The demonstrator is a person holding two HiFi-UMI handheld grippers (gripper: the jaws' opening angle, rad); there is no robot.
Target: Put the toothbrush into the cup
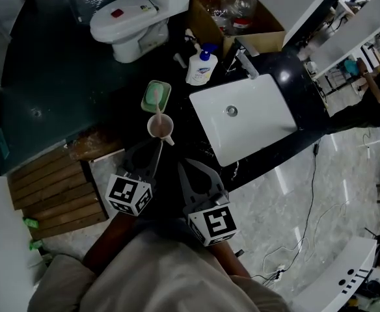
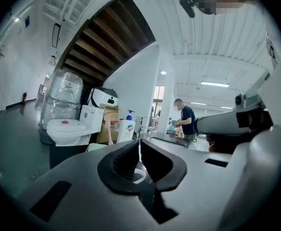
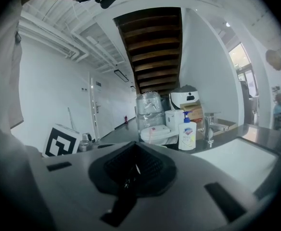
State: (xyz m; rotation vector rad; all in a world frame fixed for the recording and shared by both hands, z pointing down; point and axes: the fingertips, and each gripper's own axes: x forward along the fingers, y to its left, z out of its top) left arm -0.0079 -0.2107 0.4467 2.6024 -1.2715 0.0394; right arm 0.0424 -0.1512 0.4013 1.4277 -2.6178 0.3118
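- The left claw (image 1: 149, 160) is nearest, closed narrow on the handle of a thin white toothbrush (image 1: 158, 158). In the left gripper view the handle (image 2: 139, 146) shows as a pale sliver pinched between the dark ribbed pads.
- Just to its right hangs the right claw (image 1: 187, 171), its jaws pressed together with nothing between them.
- The toothbrush's long axis runs almost straight away from the person, from the left claw to the near rim of a round pinkish cup with a side handle (image 1: 151, 130).
- The cup stands upright on the glossy black table (image 1: 294, 77), directly ahead of the left claw and in line with the brush. That claw is both the nearer one and the one carrying the load.
- I cannot tell whether the brush tip hangs over the rim or is already inside.
- A pale stick (image 1: 157, 114) leans out of the cup's far side. Whether it is the brush's far end or a separate thing I cannot tell.
- The next move probably calls for a short push forward and down, tipping the brush more upright before the claw lets go. The cup looks light, so a knock on its rim could shift or topple it.
- Just beyond the cup lies a pale green soap dish (image 1: 156, 96).
- Farther back stand a white pump bottle with a blue top (image 1: 202, 67) and a chrome faucet (image 1: 245, 62), with a white rectangular sink (image 1: 255, 122) off to the right. None of these stands between claw and cup.
- Farthest back is a white toilet (image 1: 128, 18).
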